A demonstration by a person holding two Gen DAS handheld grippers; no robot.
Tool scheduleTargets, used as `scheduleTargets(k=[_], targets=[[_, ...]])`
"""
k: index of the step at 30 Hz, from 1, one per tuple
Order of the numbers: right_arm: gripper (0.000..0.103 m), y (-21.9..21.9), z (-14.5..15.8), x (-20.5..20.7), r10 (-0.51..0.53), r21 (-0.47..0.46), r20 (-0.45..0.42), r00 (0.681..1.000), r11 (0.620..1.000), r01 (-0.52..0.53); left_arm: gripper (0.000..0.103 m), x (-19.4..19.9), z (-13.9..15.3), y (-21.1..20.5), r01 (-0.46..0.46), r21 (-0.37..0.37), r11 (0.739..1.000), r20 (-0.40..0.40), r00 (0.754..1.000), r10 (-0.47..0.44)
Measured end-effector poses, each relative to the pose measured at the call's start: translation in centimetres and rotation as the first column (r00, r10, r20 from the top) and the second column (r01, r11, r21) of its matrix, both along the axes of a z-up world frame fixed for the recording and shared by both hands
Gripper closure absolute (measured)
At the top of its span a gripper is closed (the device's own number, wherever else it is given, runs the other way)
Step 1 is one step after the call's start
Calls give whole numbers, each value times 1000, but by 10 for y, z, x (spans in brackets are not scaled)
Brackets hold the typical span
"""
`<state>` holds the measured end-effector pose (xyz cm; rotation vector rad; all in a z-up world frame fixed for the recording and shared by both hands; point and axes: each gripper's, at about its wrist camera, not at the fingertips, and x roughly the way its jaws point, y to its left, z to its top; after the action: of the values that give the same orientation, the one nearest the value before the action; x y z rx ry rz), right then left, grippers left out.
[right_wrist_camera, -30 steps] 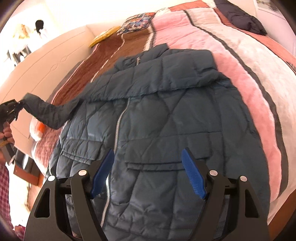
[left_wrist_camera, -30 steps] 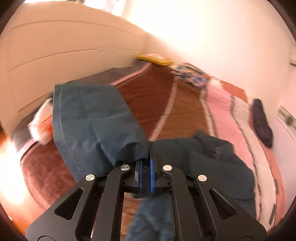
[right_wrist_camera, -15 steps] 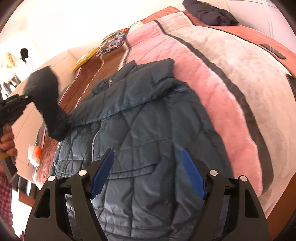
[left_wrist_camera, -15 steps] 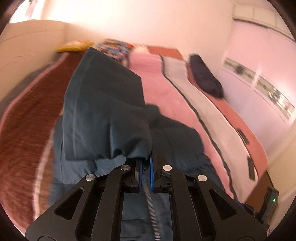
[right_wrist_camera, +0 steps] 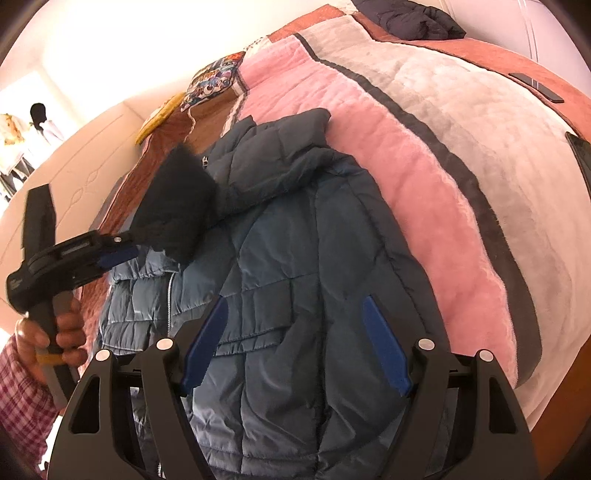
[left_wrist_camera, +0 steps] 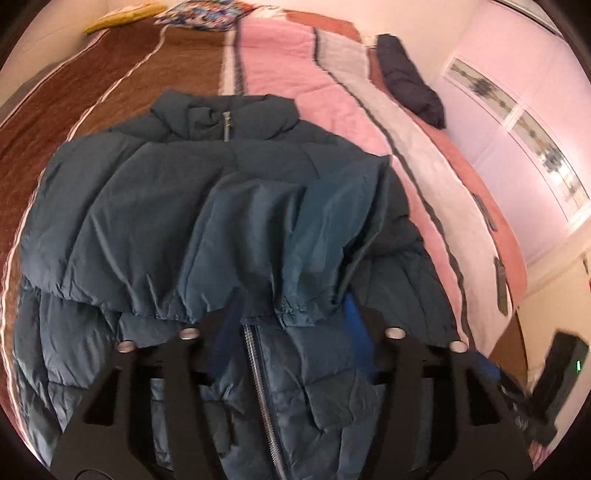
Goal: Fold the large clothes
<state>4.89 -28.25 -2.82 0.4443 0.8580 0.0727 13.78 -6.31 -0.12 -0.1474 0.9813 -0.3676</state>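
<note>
A dark teal puffer jacket lies zipped and face up on the striped blanket, collar toward the pillows. One sleeve is folded across its chest. My left gripper hovers at the sleeve's cuff; its jaws are opening and the cuff drapes loosely over and between them, without being pinched. The right wrist view shows that left gripper from the side, next to the sleeve end. My right gripper hangs open over the jacket's lower front, holding nothing.
A dark bundled garment lies at the far side of the bed. A patterned pillow and a yellow pillow sit by the headboard. Flat dark items rest on the blanket's right edge. A hand grips the left handle.
The left gripper carried the sleeve from the bed's left side over onto the jacket's chest, dipped down, and its jaws parted from shut. The right gripper stayed open, shifting slightly.
</note>
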Motion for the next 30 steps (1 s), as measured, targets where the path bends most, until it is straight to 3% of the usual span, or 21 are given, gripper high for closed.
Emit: scheduleTargets(k=[6, 10, 13, 15, 19, 21, 23, 26, 30], targets=[[29, 22, 3, 19, 56, 9, -10, 998, 998, -56, 46, -30, 12, 30, -10, 27, 1000, 73, 997, 8], [28, 50, 15, 44, 130, 52, 12, 991, 990, -131, 46, -53, 12, 67, -90, 12, 996, 77, 993, 89], [26, 68, 19, 64, 154, 16, 23, 988, 988, -154, 46, -72, 4, 98, -161, -1, 987, 61, 985, 161], [26, 77, 14, 82, 142, -19, -5, 990, 990, -142, 46, -86, -2, 120, -209, -7, 978, 41, 977, 209], [27, 81, -2, 113, 108, 19, -74, 991, 994, -107, 46, -105, -13, 154, -283, -5, 959, 29, 959, 283], [51, 83, -11, 128, 86, 34, -106, 991, 996, -83, 46, -113, -19, 171, -323, -14, 946, 17, 946, 323], [82, 84, -18, 138, 52, 14, -146, 988, 999, -51, 46, -119, -24, 187, -355, -26, 935, 5, 935, 355], [91, 75, -20, 137, 15, 48, -151, 988, 999, -8, 46, -129, -29, 202, -388, -35, 921, 2, 922, 388], [92, 71, -16, 128, -3, 14, -134, 991, 1000, 5, 46, -130, -37, 214, -410, -32, 911, -9, 912, 410]])
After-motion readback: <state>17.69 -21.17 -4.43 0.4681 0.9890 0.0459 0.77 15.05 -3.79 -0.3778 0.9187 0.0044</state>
